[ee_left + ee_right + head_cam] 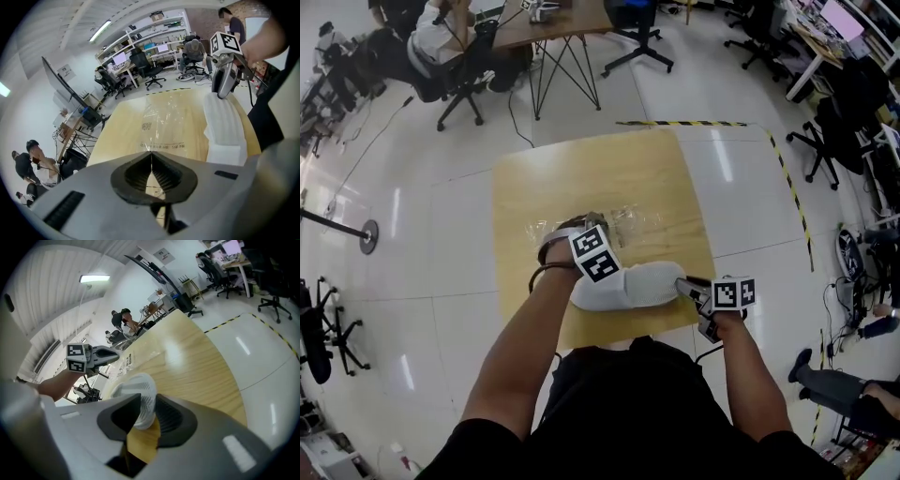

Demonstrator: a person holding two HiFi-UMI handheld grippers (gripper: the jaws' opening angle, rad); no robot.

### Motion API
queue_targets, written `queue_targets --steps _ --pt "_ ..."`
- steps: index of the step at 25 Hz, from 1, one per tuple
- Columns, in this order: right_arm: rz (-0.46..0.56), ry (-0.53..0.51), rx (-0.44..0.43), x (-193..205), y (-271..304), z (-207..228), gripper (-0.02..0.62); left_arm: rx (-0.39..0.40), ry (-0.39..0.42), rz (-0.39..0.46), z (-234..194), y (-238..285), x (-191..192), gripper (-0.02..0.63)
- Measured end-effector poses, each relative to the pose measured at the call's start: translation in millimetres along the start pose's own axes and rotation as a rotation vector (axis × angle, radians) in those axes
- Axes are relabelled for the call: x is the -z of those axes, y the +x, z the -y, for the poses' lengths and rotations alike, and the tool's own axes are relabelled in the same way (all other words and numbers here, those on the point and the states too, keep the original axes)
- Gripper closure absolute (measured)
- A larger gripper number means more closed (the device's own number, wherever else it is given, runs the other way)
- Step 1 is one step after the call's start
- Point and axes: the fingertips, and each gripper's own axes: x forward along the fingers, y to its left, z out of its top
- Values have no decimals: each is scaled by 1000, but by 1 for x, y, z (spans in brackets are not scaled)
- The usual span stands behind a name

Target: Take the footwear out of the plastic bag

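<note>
Status: has white shoe (pixel 623 286) lying L-R on near part of table (pixel 675 187), clear of plastic bag (pixel 628 220) just beyond; clamps its R end in R gripper (pixel 684 284), w/ L gripper (pixel 151 153) jaws together, apparently nipping bag's near edge, next pull prob. R, along shoe axis.

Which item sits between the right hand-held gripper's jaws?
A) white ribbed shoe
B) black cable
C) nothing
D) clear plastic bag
A: the right hand-held gripper is closed on one end of the white ribbed shoe, which lies beside the clear plastic bag on the wooden table.
</note>
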Motion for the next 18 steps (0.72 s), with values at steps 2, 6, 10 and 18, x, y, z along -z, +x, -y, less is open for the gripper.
queue_targets --steps 2,6,10,18 --pt "6 9 -4 0 2 0 494 21 19 -5 8 13 -12 595" --pt "2 27 -17 5 10 -2 492 47 44 -33 21 33 -18 592" --pt "-2 19 -11 8 13 -3 488 55 25 -23 30 39 -18 541" --pt "12 -75 175 20 -6 -4 303 37 -187 182 23 -24 -5 477"
